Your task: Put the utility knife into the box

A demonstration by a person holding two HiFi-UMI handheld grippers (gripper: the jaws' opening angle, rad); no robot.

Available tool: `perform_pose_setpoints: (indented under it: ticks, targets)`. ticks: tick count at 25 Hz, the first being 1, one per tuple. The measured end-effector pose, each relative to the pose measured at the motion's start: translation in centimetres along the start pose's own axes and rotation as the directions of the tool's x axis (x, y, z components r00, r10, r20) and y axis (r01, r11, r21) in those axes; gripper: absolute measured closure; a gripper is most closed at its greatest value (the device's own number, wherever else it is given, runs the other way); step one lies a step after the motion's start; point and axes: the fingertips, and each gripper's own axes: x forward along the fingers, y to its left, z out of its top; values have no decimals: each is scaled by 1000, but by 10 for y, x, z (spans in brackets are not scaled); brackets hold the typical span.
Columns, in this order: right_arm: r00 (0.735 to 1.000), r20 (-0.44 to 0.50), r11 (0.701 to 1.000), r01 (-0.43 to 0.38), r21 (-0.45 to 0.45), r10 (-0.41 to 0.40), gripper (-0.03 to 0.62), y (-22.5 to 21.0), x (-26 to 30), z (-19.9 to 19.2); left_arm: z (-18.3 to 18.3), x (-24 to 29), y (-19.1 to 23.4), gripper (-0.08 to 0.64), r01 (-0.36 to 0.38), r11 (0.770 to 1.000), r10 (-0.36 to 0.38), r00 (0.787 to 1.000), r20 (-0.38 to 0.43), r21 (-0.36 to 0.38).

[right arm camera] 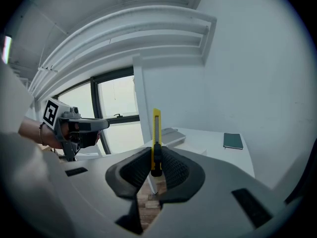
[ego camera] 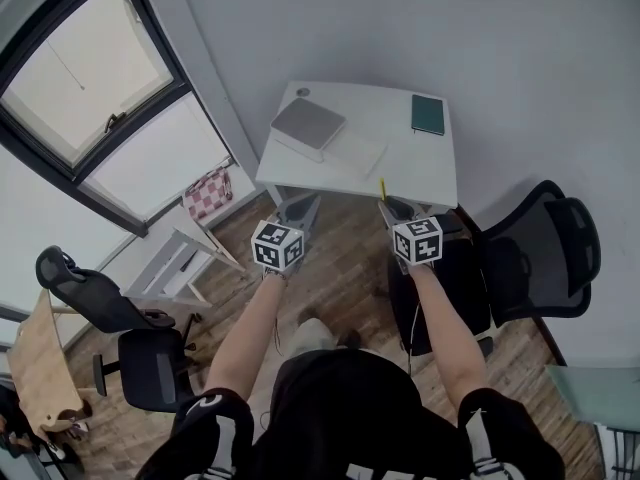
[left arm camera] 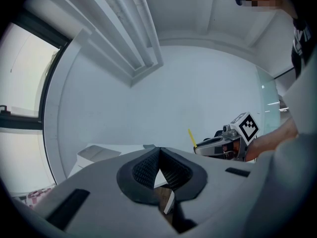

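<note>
Right gripper [right arm camera: 154, 163] jaws clamped on upright yellow utility knife [right arm camera: 156, 128], left gripper [left arm camera: 159, 155] beside it, jaws closed and empty, grey box [ego camera: 308, 124] on white table [ego camera: 400, 158] ahead of both

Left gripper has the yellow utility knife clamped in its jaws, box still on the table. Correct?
Not quite. The right gripper has the utility knife clamped in its jaws, as the right gripper view shows. The left gripper is shut with nothing in it. The rest holds: the box is on the table.
</note>
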Motion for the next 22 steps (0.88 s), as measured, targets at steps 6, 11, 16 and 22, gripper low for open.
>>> perform_pose_setpoints:
  ticks: [6, 11, 16, 22]
  targets:
    - [1000, -9, 1000, -5, 3, 5, 517, -15, 16, 2, -3, 22, 10, 535, 0, 1000, 0, 1000, -4, -11]
    - [1000, -14, 1000, 5, 4, -5, 517, -33, 34, 7, 0, 45, 24, 535, 12, 1000, -12, 1000, -1, -12]
    - [1000, -21, 1000, 13, 6, -13, 517, -50, 59, 14, 5, 71, 45, 535, 23, 1000, -23, 1000, -1, -16]
    - [999, -40, 1000, 25, 6, -25, 517, -68, 97, 23, 9, 103, 79, 535, 37, 999, -37, 999, -8, -28]
